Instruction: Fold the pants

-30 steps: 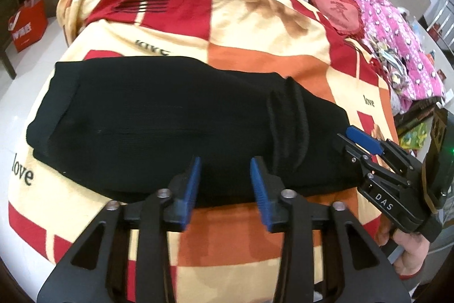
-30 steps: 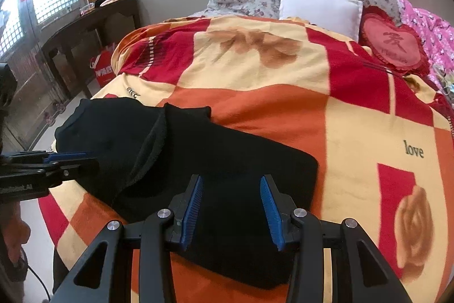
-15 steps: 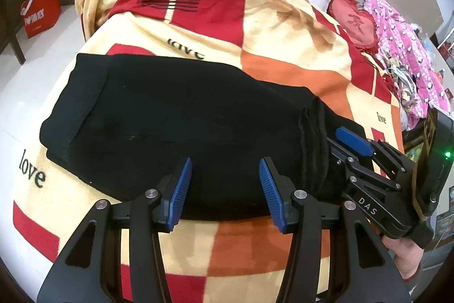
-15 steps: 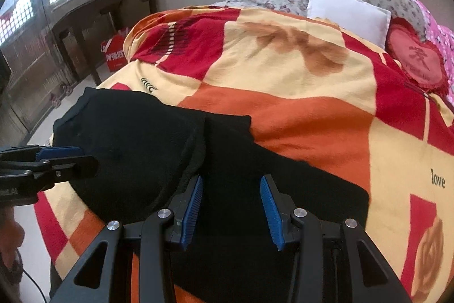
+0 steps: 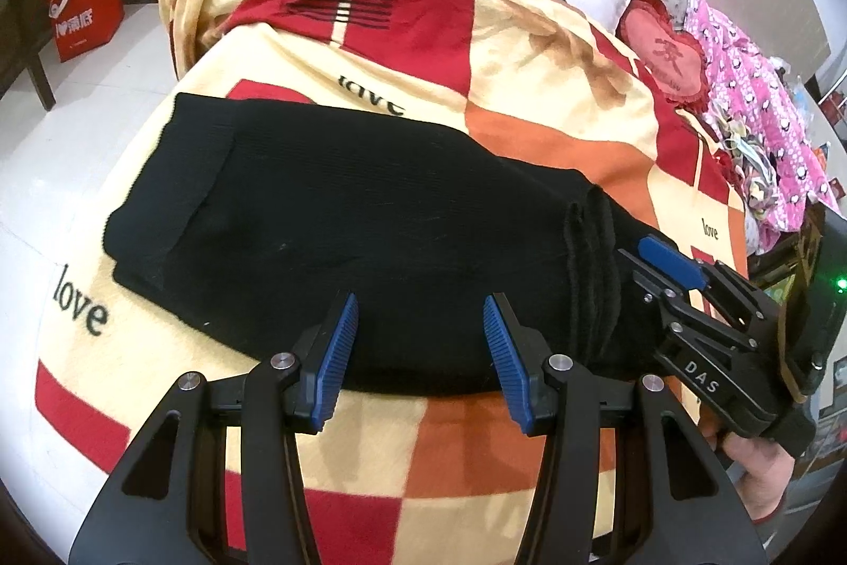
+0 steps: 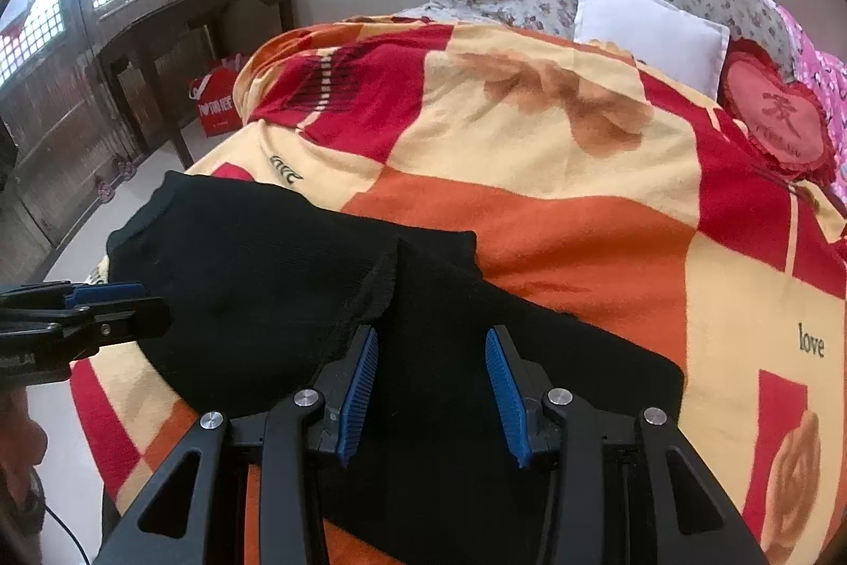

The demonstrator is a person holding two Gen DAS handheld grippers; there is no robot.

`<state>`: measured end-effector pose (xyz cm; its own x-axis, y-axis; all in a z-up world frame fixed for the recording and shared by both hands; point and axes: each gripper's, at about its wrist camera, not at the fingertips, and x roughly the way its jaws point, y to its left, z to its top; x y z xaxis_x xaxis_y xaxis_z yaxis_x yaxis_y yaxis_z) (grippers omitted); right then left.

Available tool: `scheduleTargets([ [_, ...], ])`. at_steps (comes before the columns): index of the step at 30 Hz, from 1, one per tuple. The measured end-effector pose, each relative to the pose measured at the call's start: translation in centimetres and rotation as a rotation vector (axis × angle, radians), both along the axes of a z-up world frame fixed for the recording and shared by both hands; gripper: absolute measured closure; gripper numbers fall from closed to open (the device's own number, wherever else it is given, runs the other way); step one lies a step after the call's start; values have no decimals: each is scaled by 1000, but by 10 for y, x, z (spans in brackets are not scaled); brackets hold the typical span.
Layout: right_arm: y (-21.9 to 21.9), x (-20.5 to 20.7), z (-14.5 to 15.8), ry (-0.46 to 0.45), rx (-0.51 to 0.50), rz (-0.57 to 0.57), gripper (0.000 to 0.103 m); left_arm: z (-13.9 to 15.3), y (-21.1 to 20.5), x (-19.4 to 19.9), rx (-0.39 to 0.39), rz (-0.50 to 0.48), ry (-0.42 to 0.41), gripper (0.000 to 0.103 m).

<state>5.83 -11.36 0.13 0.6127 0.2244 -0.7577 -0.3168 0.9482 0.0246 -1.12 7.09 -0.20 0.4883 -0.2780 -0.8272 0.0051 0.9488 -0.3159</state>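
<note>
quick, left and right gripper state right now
Left gripper: open, holding nothing, over the near edge of the pants.
Right gripper: open, holding nothing, over the pants.

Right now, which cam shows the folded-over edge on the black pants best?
Right wrist view: the folded edge sits mid-frame, unobstructed, just above the open right gripper. The left wrist view shows that edge bunched, side-on, beside the right gripper's fingers.
</note>
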Motion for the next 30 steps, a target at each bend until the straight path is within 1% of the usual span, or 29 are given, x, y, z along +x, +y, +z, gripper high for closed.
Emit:
scheduleTargets([
  [9,13,-8,4,-5,-9,39,62,3,13,-9,0,27,-5,54],
  [11,15,-6,1,3,-10,46,62,3,18,-10,-5,37,-5,54],
  [14,22,0,-15,56,-13,70,62,3,25,-14,-17,50,-5,54],
  [17,26,-2,-15,40,-35,79,61,3,40,-21,-36,77,-2,54],
  [20,25,0,-3,32,13,101,61,5,62,-33,-49,119,0,53],
  [21,26,1,1,26,35,111,61,5,67,-37,-53,134,-2,49],
  [23,32,8,9,19,71,143,60,4,79,-44,-66,169,-3,45],
  [27,62,32,14,10,106,220,59,-2,96,-47,-111,227,13,45],
  [30,92,50,15,34,135,308,56,-11,101,-44,-149,267,34,44],
])
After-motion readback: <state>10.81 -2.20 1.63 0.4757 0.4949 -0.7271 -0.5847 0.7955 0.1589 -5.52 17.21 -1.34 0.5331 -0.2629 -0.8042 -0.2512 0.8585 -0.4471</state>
